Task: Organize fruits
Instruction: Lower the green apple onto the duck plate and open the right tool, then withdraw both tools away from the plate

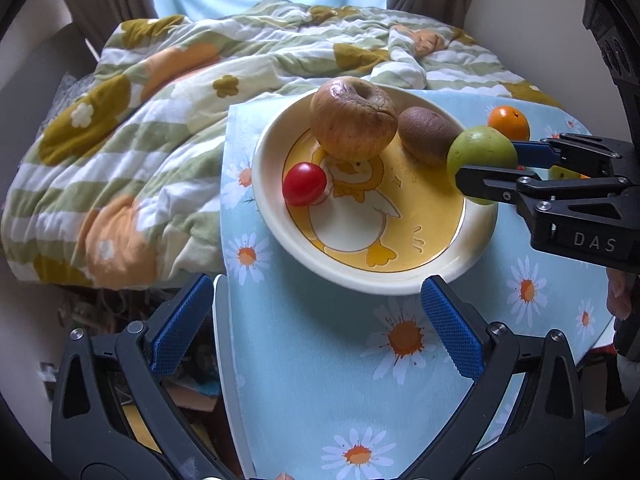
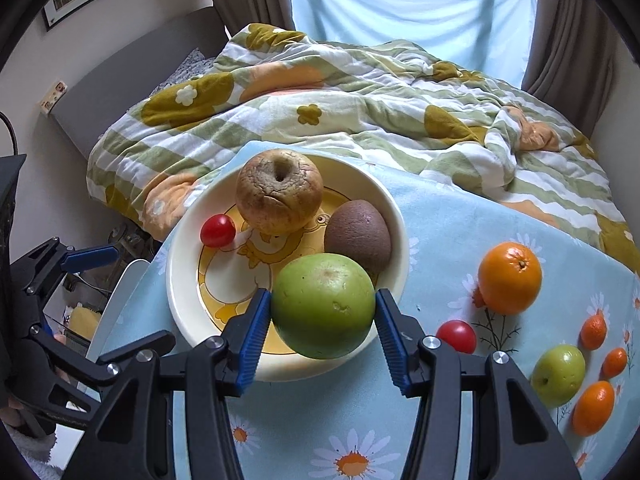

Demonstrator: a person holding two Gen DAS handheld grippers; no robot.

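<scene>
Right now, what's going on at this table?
A person with two handheld grippers is gathering fruit onto the duck plate. The right gripper is shut on a green apple, holding it over the plate's near rim. The plate already has a wrinkled apple, a kiwi and a cherry tomato. The left gripper is open and empty, in front of the plate. Still out on the cloth: an orange, another cherry tomato, a second green apple and three small orange fruits.
</scene>
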